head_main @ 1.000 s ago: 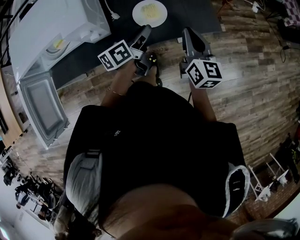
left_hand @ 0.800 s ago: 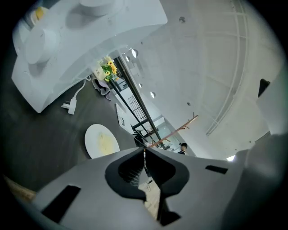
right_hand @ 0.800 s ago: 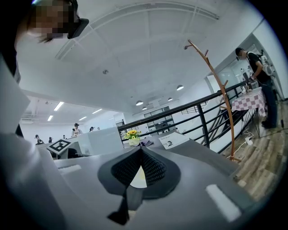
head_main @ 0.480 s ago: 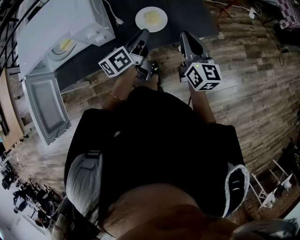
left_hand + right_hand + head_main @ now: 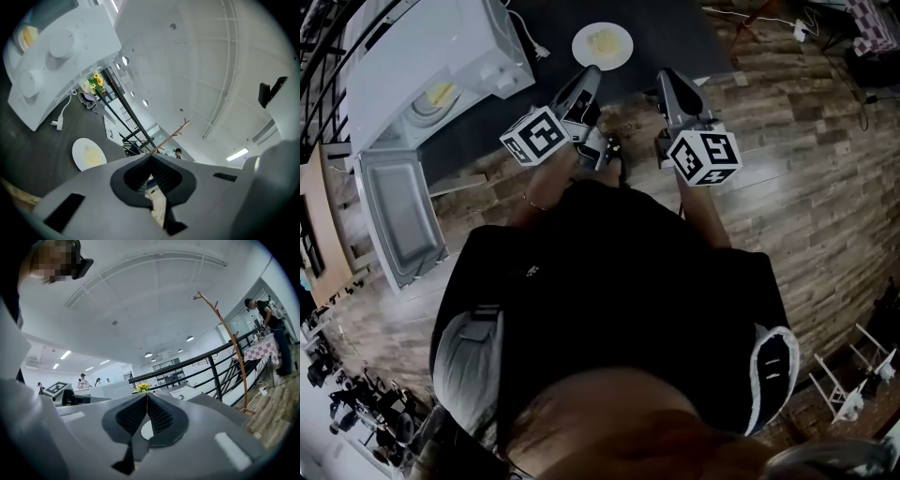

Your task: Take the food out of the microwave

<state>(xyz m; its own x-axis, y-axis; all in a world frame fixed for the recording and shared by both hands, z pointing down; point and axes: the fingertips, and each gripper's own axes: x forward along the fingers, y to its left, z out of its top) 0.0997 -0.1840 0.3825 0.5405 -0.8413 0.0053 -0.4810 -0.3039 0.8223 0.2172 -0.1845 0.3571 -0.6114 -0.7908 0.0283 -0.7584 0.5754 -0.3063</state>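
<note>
The white microwave (image 5: 403, 42) stands at the upper left on the dark table (image 5: 675, 33), its door (image 5: 394, 220) swung open. Inside it lies yellow food on a plate (image 5: 437, 96), which also shows in the left gripper view as food (image 5: 28, 35) behind the microwave's knob panel (image 5: 51, 65). A second white plate of food (image 5: 603, 43) sits on the table just beyond both grippers. My left gripper (image 5: 590, 72) is shut and holds nothing, its jaws (image 5: 150, 156) touching. My right gripper (image 5: 662, 75) is shut too, its tips (image 5: 146, 394) together and empty.
The microwave's cable and plug (image 5: 56, 123) lie on the table between the microwave and the plate (image 5: 88, 153). Wooden floor (image 5: 806, 150) spreads to the right. A black railing (image 5: 211, 364) and a coat stand (image 5: 232, 348) stand beyond the table, with people far off.
Both grippers have risen and moved a little further over the table edge toward the plate. The microwave and its open door have shifted right in the head view.
</note>
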